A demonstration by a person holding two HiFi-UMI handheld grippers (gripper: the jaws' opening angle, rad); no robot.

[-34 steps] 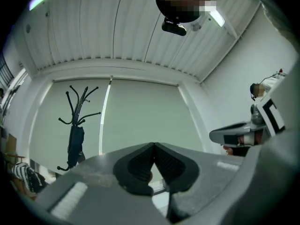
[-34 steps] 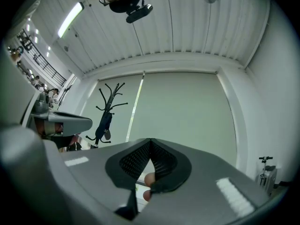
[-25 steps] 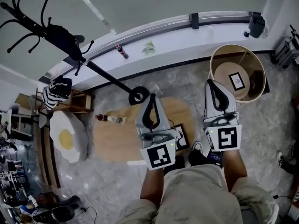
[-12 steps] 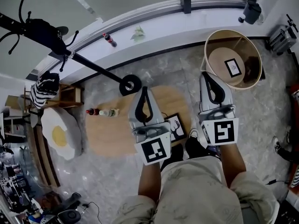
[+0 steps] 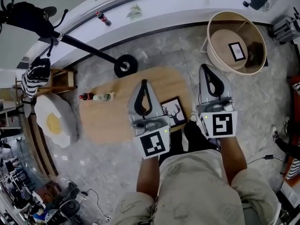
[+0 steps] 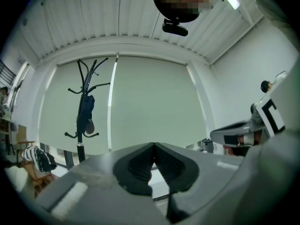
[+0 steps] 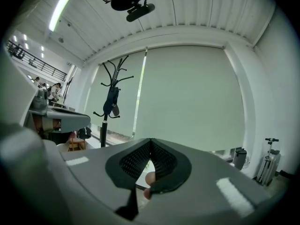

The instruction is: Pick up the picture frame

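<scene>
Picture frame (image 5: 172,112) with a deer drawing lies flat on the wooden surface (image 5: 108,123). It sits at the near right edge, close to the person's shoes. From the head view it shows between the two claws, just right of the left one.

Nearest of all are the person's pale shorts (image 5: 197,186) and bare arms. Each hand holds a grey tool with a black and white marker cube. The left claw (image 5: 144,82) shows over the wooden surface, with its tip past the frame. The right claw (image 5: 206,69) shows over the grey floor, off to the right of the surface. Both claws are pressed together at the tips. Nothing is held in either one. Each gripper view looks straight out at a pale blind and the coat stand.

A little further, two small bottles (image 5: 96,97) lie on the left part of the surface. To the left of it, an egg cushion (image 5: 52,123) rests on the floor.

Further still, the coat stand (image 5: 125,65) has its round foot just past the surface. A round tub (image 5: 212,50) stands at the far right, with a small square picture (image 5: 237,51) inside. Last comes the white window ledge (image 5: 154,18), with one bottle (image 5: 103,18) lying on it.
</scene>
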